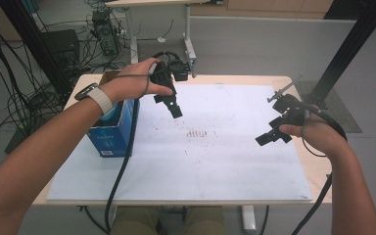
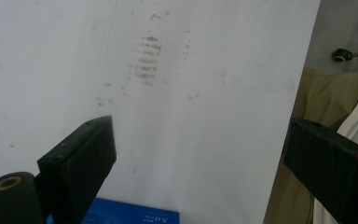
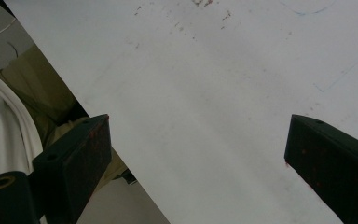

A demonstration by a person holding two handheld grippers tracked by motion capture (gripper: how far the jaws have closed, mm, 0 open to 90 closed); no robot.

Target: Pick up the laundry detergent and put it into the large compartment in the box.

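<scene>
right gripper (image 1: 273, 133) hangs over the white board (image 1: 215, 166) near its right edge, jaws spread wide on nothing. farther off, left gripper (image 1: 170, 104), also wide and empty, hovers above the board's far left, a blue box (image 1: 111, 137) just beside and below it.

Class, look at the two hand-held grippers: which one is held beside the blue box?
The left gripper: it hovers just right of the blue box, while the right gripper hangs near the table's opposite edge.
</scene>
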